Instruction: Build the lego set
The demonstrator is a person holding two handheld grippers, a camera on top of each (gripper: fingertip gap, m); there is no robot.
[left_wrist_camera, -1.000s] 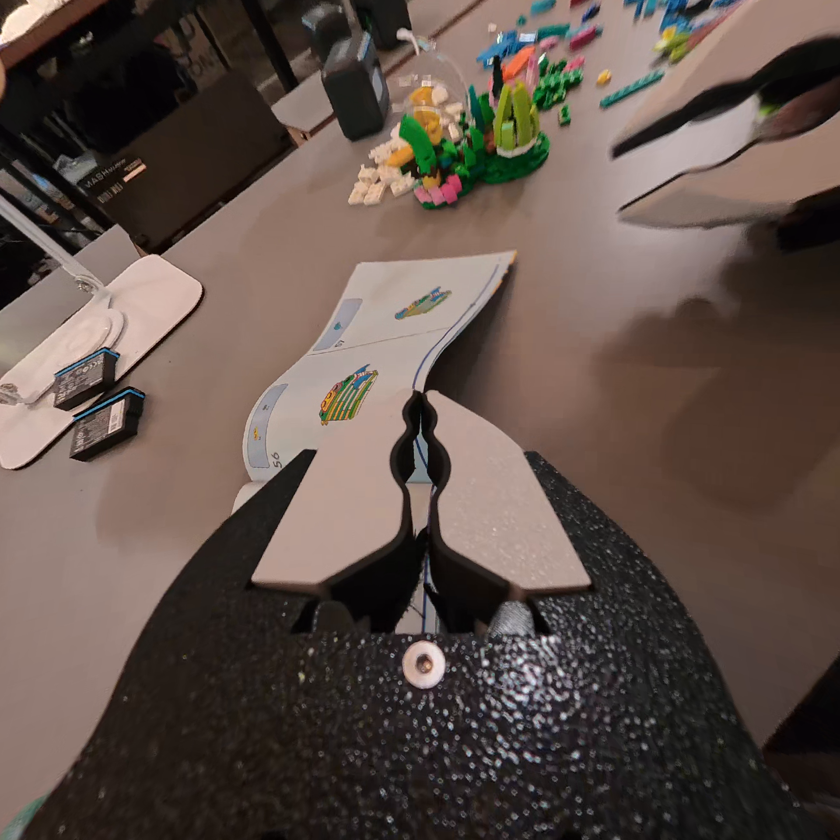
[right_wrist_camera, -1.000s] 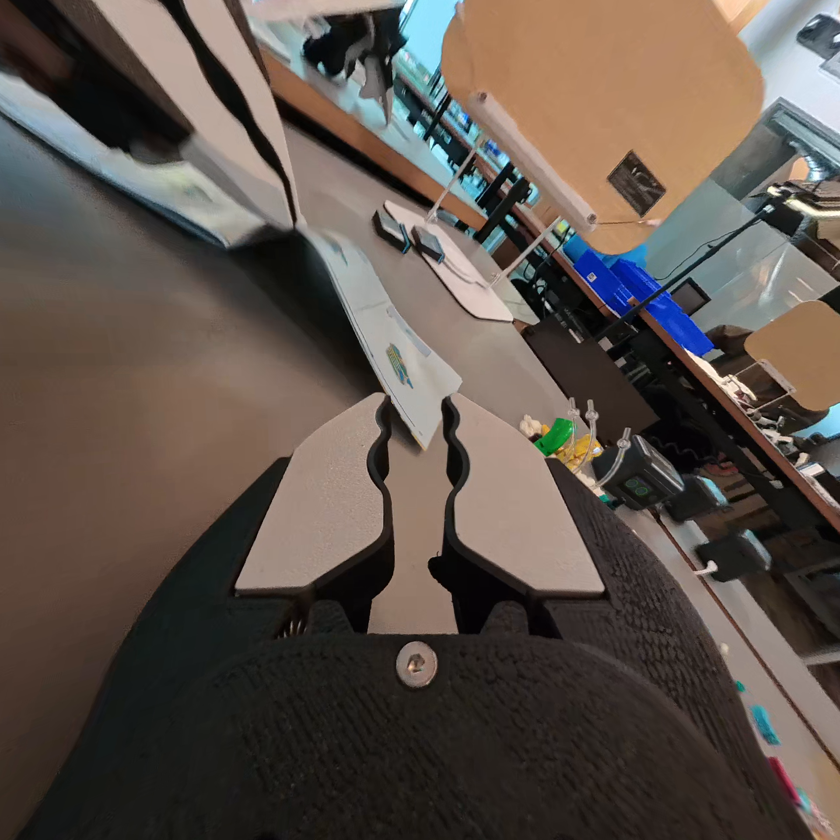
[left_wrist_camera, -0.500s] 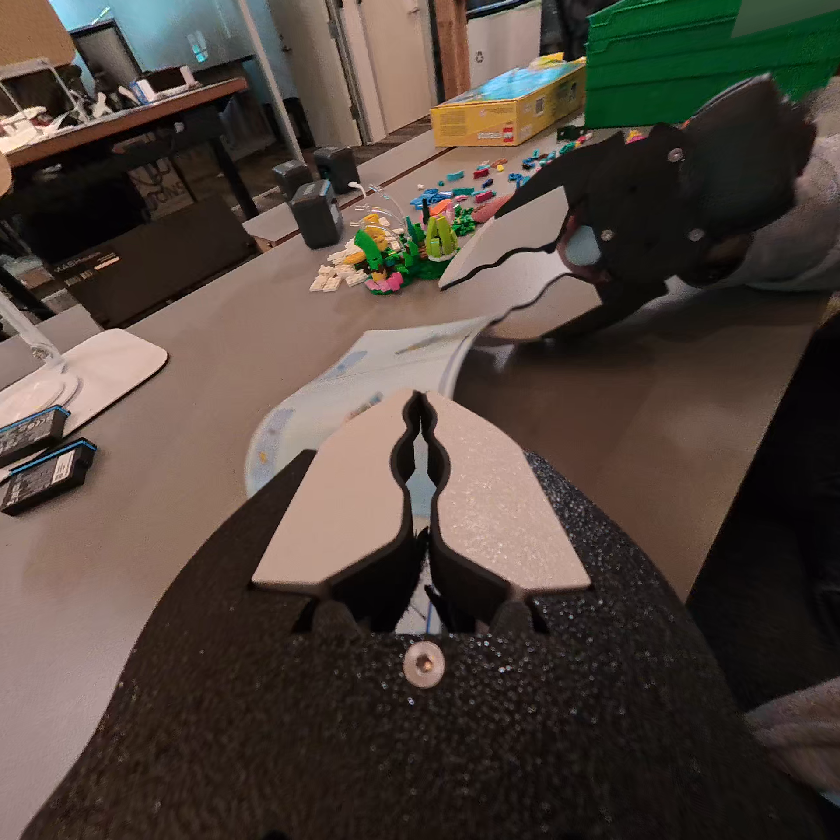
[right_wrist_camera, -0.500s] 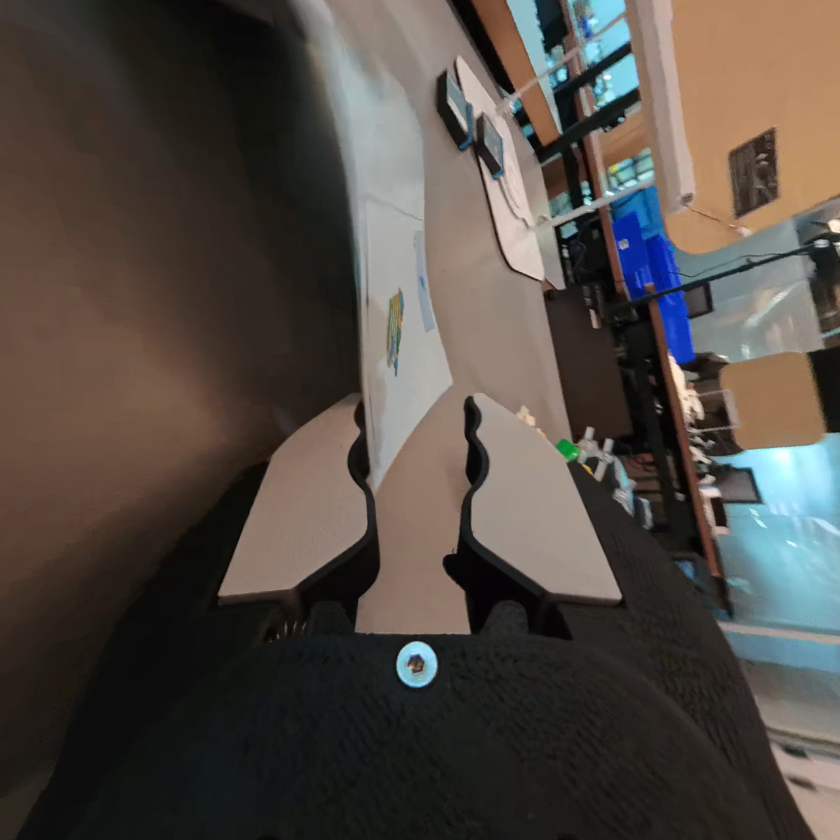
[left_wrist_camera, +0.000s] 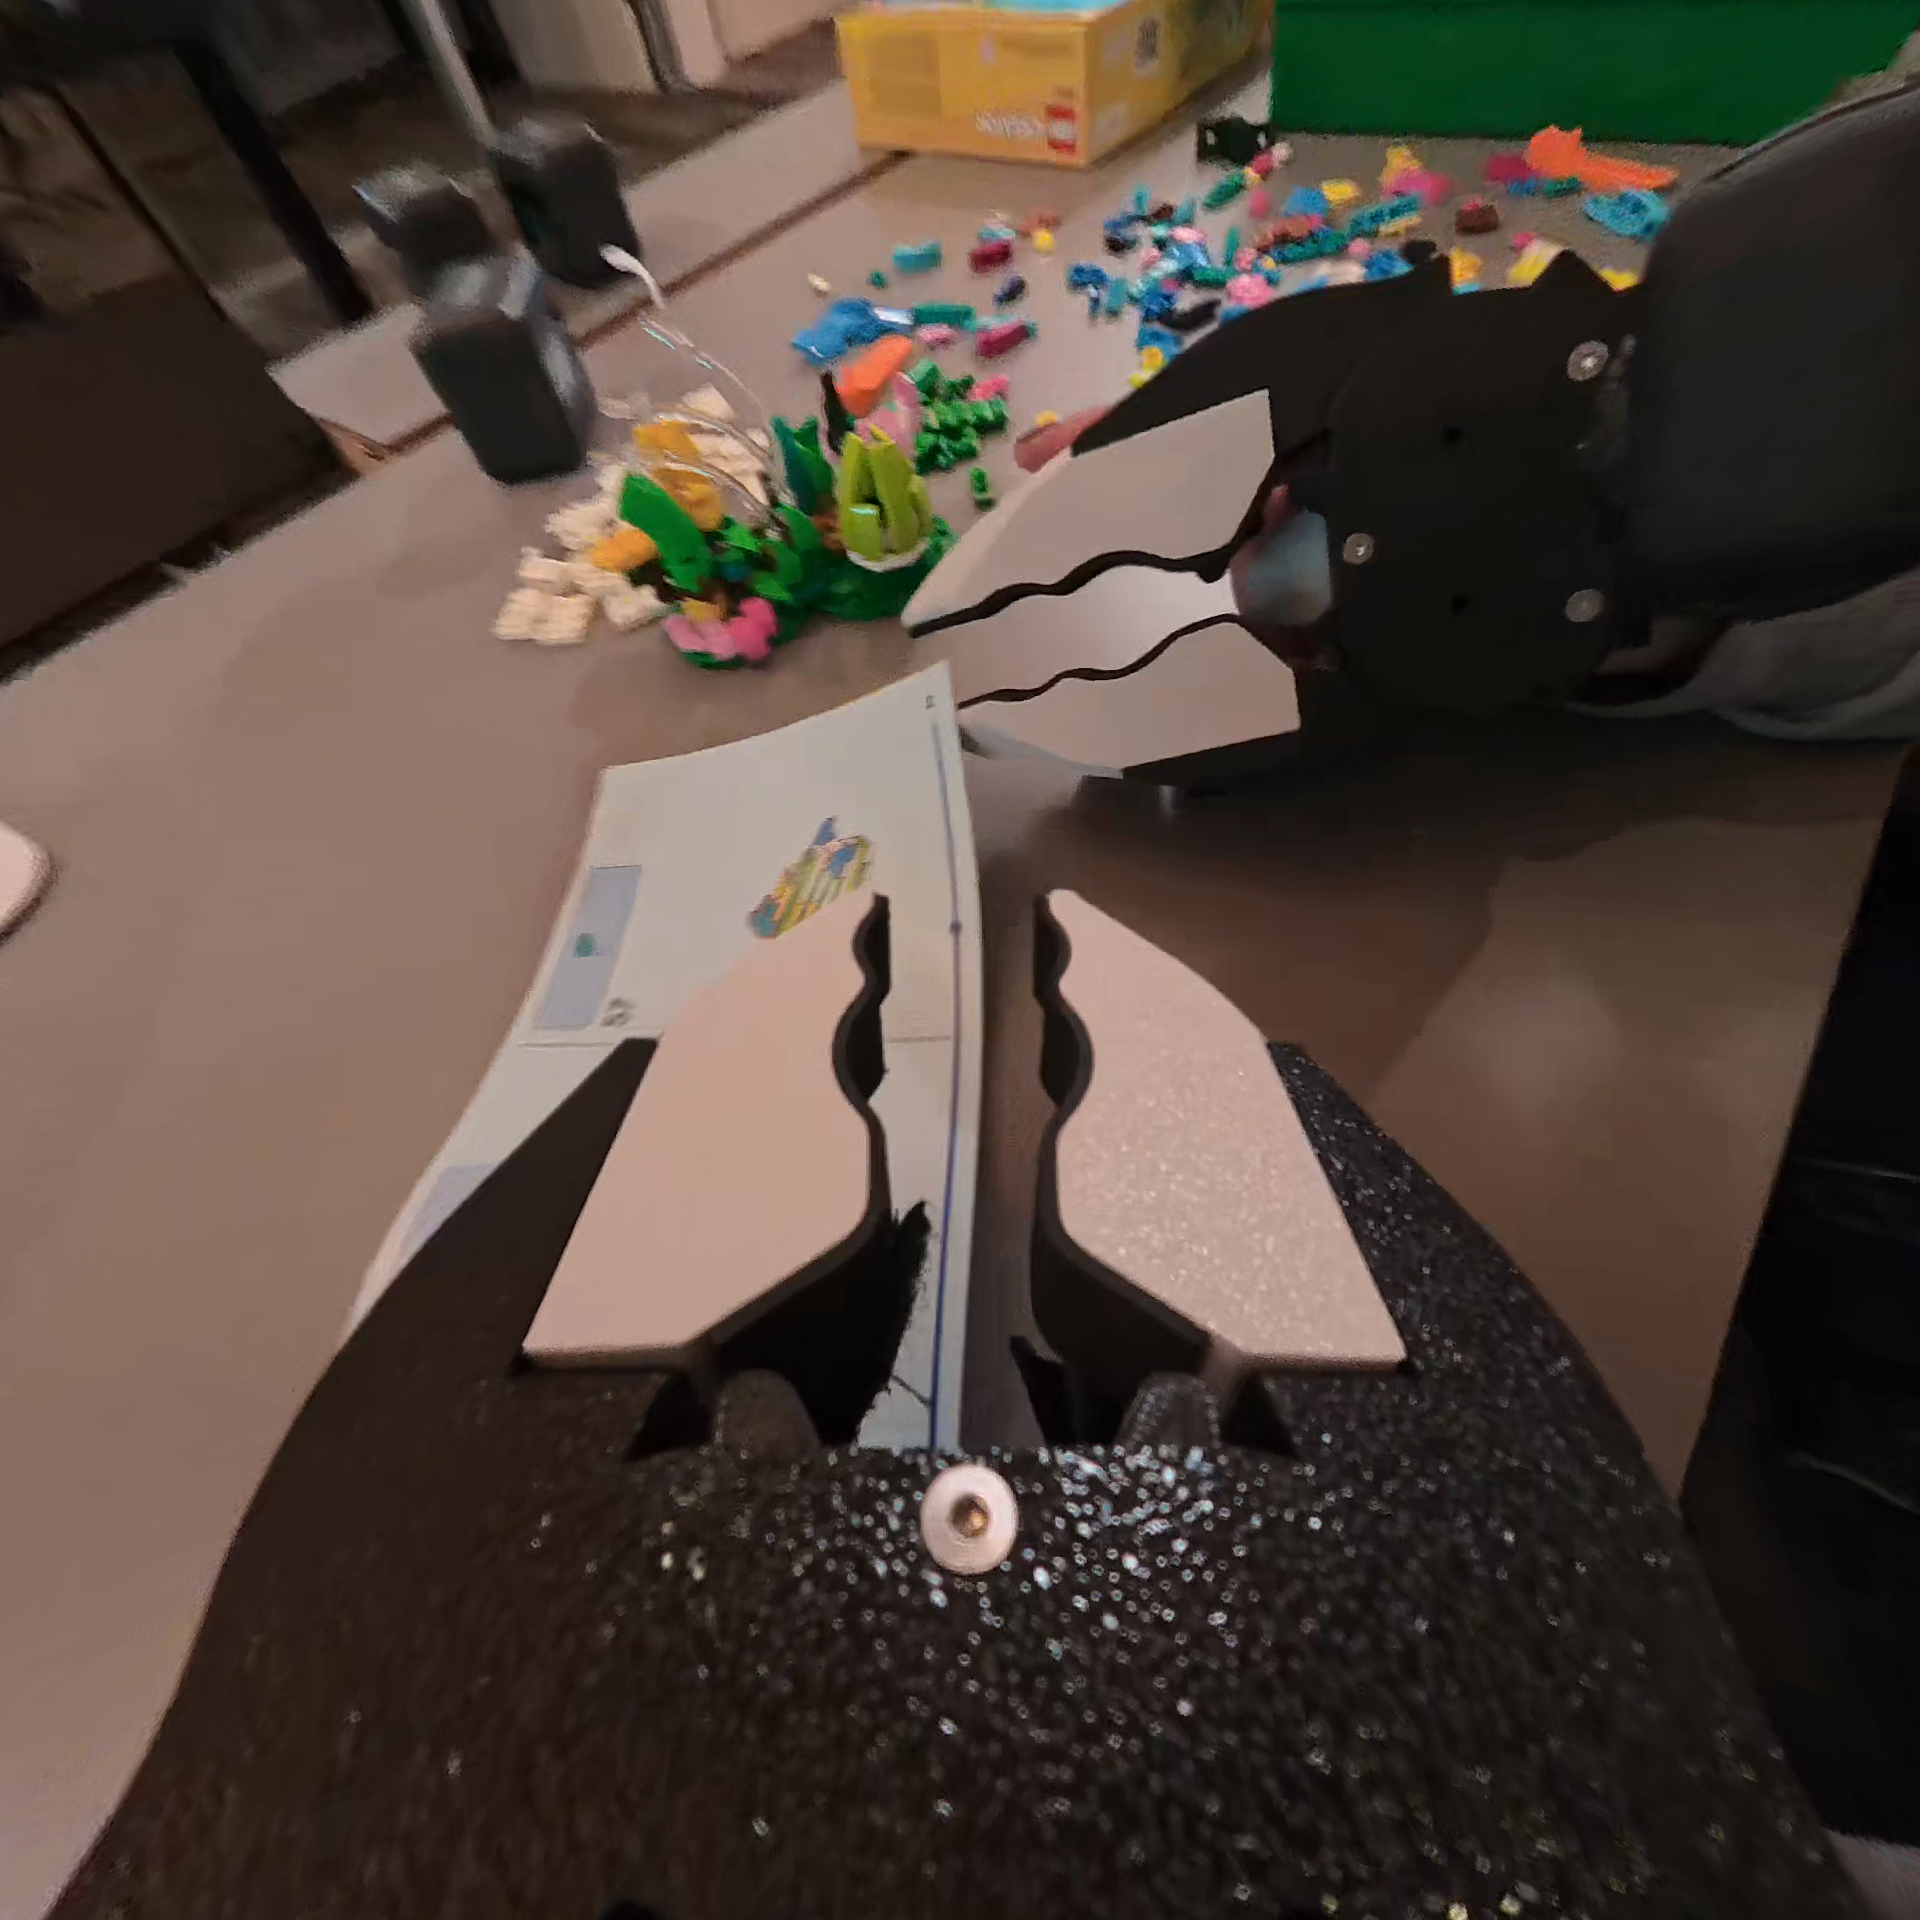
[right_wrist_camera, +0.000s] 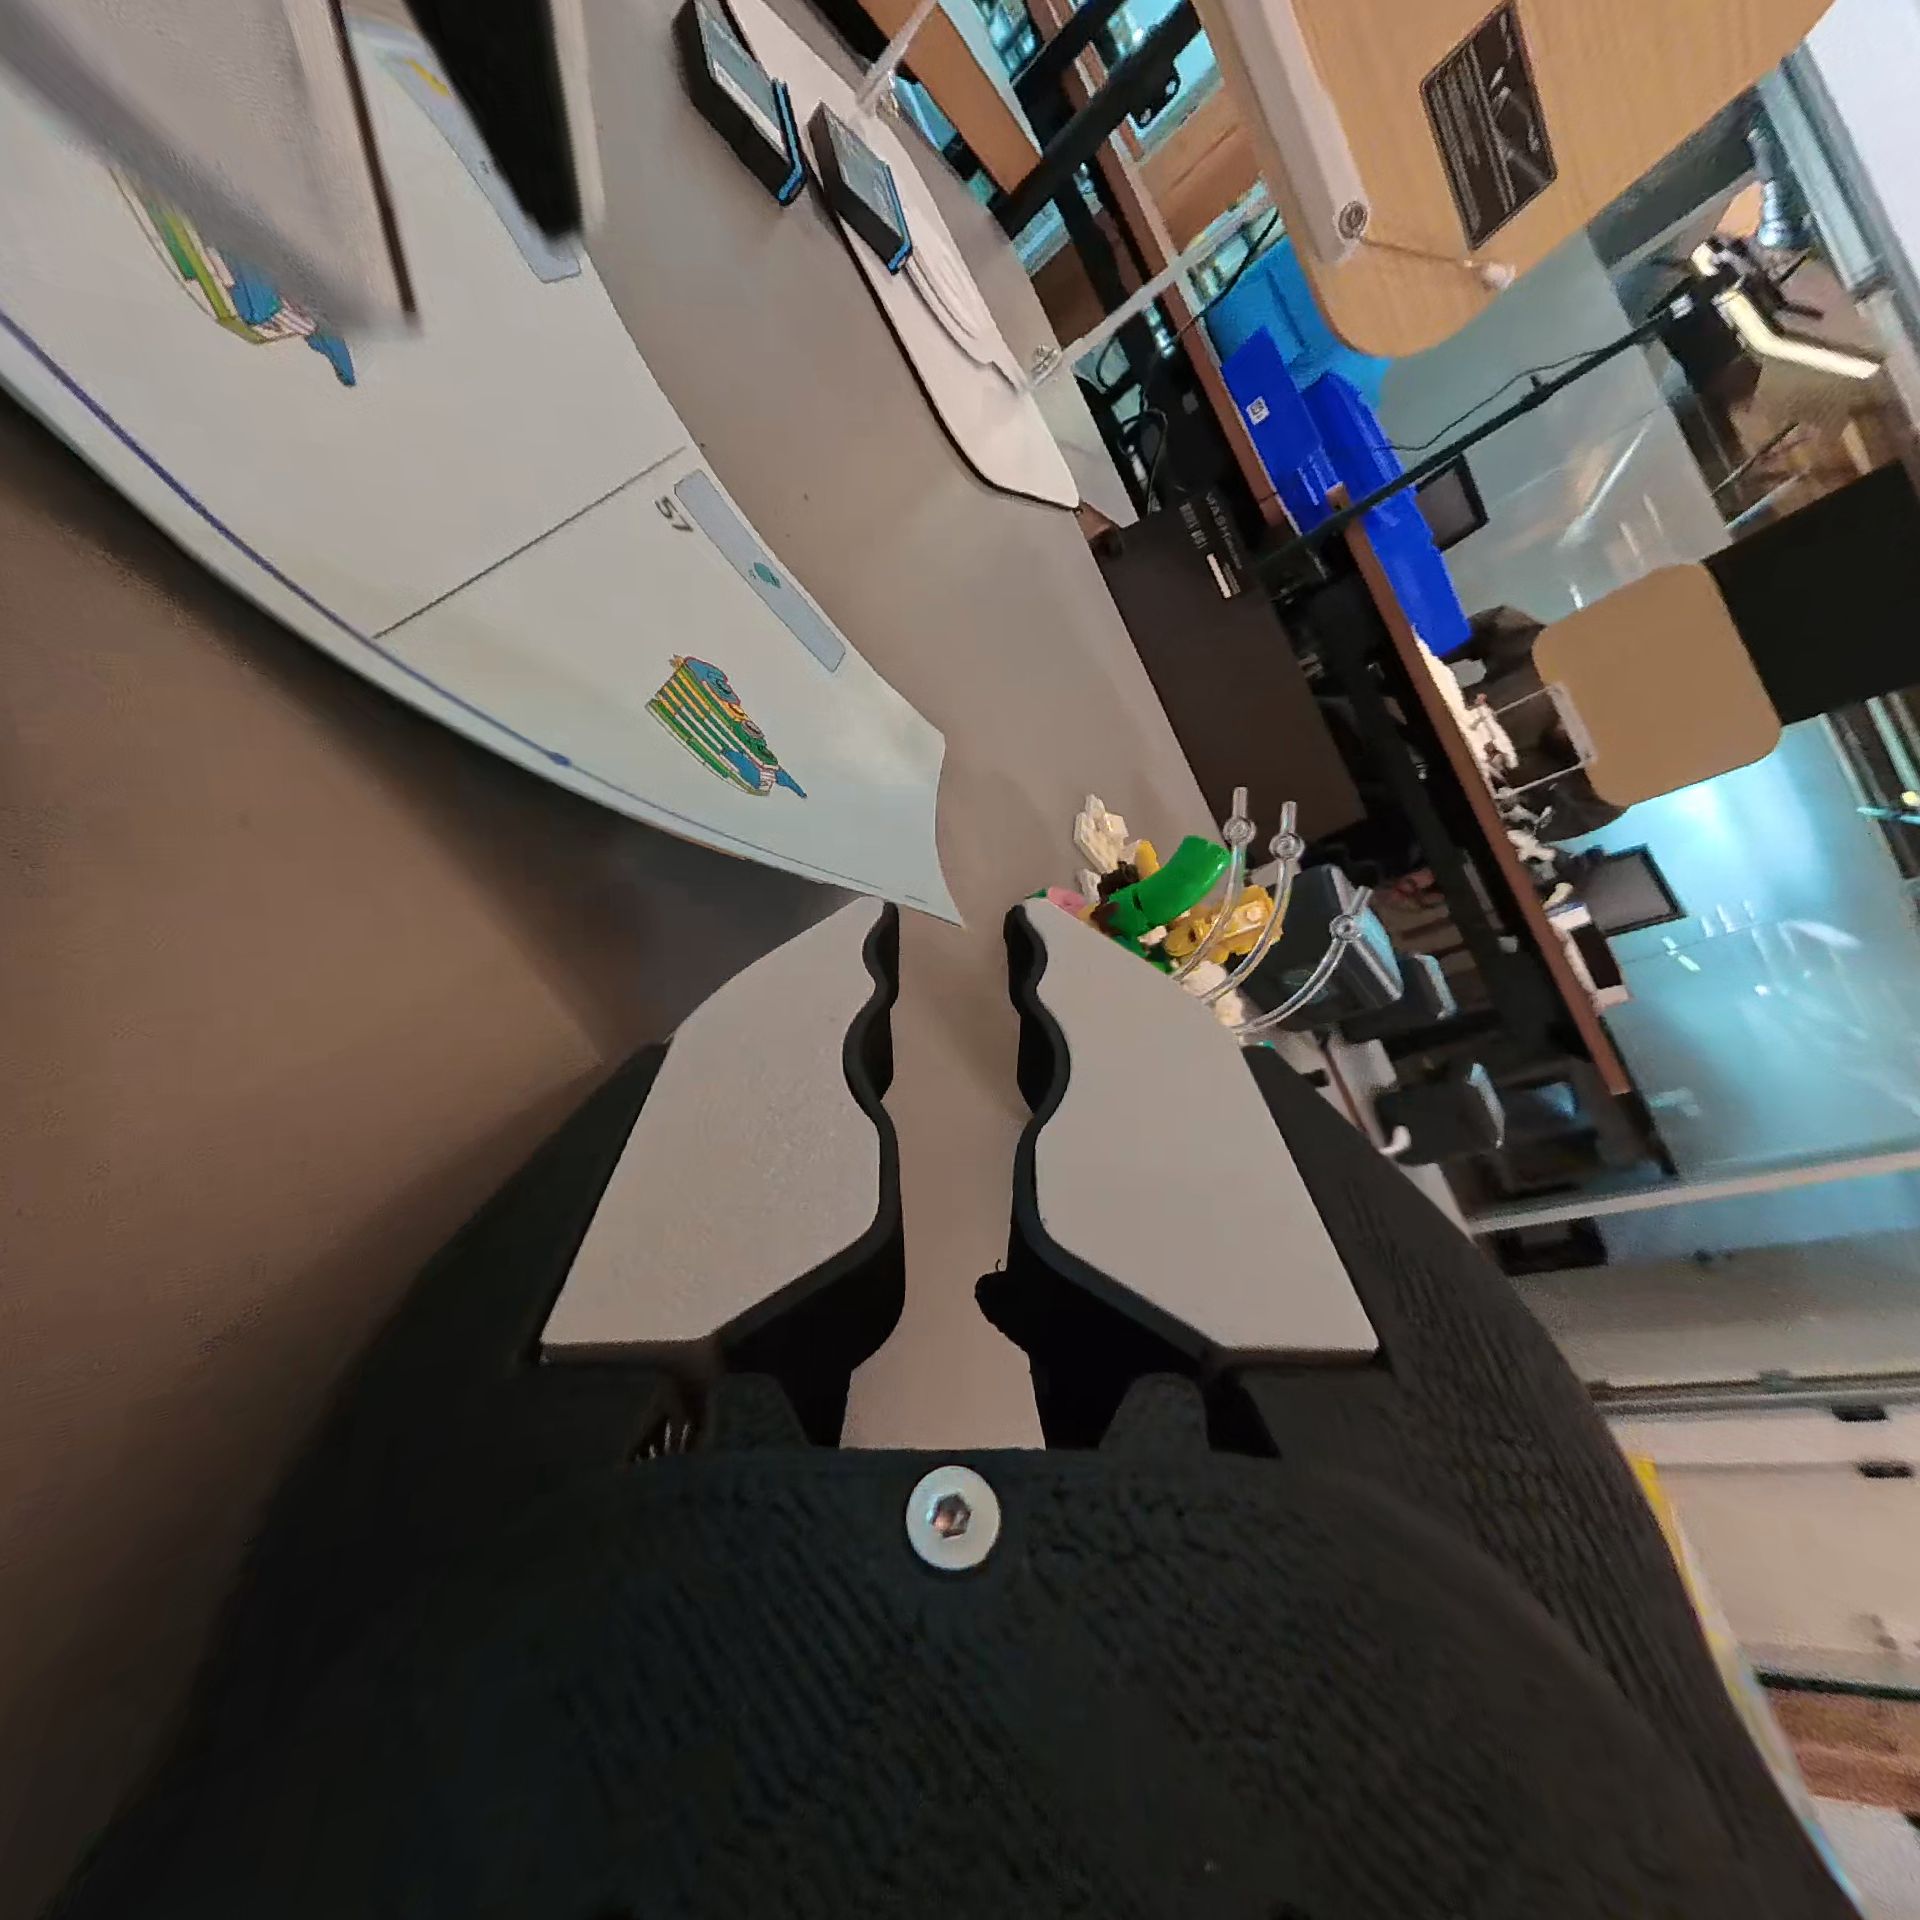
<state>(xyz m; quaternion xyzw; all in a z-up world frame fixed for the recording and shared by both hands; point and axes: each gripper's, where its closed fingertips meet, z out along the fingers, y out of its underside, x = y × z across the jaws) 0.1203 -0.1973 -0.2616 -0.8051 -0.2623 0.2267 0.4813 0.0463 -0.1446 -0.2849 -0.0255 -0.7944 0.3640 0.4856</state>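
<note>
An open instruction booklet [left_wrist_camera: 748, 862] lies curved on the grey table [left_wrist_camera: 260, 831]. My left gripper [left_wrist_camera: 961, 914] is open over the page's right edge, which runs between the jaws. My right gripper [left_wrist_camera: 935, 665] is turned on its side at the page's far corner, with its jaws a little apart. In the right wrist view it [right_wrist_camera: 948, 920] is open with the corner of the booklet [right_wrist_camera: 520, 582] at its fingertips. A partly built green, yellow and pink lego model [left_wrist_camera: 758, 540] stands beyond the booklet and also shows in the right wrist view [right_wrist_camera: 1164, 904].
Several loose coloured bricks [left_wrist_camera: 1195, 260] are scattered at the back right, in front of a yellow box [left_wrist_camera: 1018, 73] and a green bin [left_wrist_camera: 1558, 62]. Black devices [left_wrist_camera: 509, 384] stand behind the model. Two batteries [right_wrist_camera: 748, 114] lie by a white pad [right_wrist_camera: 966, 353]. The gap from one gripper's tips to the other's is roughly 10 cm.
My left gripper has opened from shut on the page edge. The right gripper has moved to the page's far corner and rolled on its side.
</note>
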